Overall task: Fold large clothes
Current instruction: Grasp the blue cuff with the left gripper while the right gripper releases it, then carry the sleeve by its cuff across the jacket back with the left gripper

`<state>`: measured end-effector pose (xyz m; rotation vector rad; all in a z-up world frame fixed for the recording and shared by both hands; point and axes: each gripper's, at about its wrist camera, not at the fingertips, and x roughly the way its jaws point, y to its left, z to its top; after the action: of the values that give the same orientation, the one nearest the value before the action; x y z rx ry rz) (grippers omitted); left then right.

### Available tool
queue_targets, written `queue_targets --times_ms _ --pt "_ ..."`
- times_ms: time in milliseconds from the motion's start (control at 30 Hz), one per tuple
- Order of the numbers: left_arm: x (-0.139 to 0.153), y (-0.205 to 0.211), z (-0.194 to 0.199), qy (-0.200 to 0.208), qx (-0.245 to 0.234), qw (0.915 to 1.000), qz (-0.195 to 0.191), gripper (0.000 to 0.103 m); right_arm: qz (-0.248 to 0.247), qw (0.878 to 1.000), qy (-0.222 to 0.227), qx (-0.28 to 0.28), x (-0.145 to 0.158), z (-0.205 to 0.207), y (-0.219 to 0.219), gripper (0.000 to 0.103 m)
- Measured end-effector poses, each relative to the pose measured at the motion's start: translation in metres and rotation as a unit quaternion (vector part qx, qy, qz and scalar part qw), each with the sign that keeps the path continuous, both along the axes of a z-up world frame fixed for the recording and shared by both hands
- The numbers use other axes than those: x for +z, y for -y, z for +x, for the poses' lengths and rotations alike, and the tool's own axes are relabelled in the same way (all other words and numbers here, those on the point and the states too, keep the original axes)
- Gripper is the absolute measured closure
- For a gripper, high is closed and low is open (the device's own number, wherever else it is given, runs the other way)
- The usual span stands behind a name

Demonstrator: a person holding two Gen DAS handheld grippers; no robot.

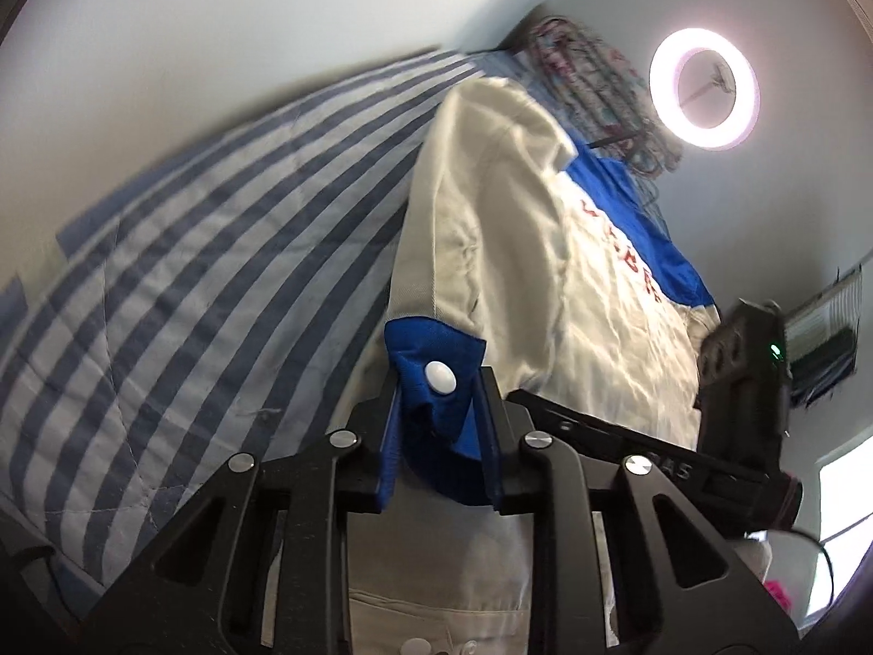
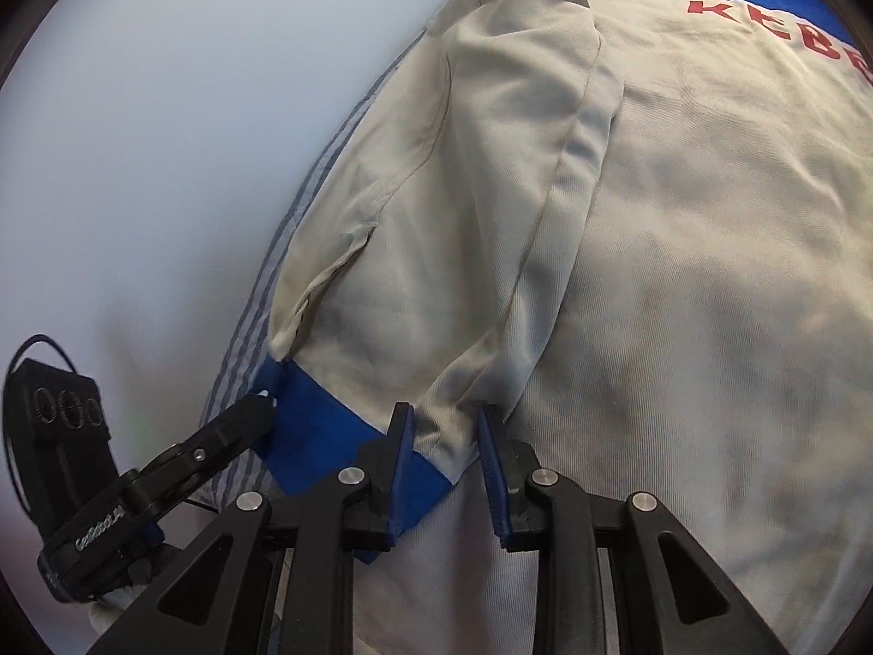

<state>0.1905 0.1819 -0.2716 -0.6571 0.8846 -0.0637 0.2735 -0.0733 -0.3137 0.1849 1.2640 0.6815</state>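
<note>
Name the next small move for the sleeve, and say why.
Probably carry the sleeve across onto the cream jacket body. Both tongs pinch its end: left tongs on the blue cuff, right tongs on the cream cloth above it, and the sleeve lies out sideways.

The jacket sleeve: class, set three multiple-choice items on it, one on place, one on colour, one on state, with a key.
1. Where does the jacket lie?
A. on a striped quilt
B. on a wooden floor
C. on a chair

2. What colour is the cuff?
A. red
B. blue
C. green

3. How does the left gripper stand?
A. open, clear of cloth
B. shut on the cuff
C. holding a hanger

Key:
1 A, the striped quilt spreads beneath it.
2 B, the cuff with its white snap is blue.
3 B, its fingers pinch the cuff.
</note>
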Motion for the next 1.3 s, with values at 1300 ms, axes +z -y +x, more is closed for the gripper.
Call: queue_targets --times_ms 1300 --pt "0.086 0.023 -0.016 0.132 -0.035 0.9766 0.166 0.093 0.037 0.997 0.021 -0.061 0.046 0.105 -0.016 0.063"
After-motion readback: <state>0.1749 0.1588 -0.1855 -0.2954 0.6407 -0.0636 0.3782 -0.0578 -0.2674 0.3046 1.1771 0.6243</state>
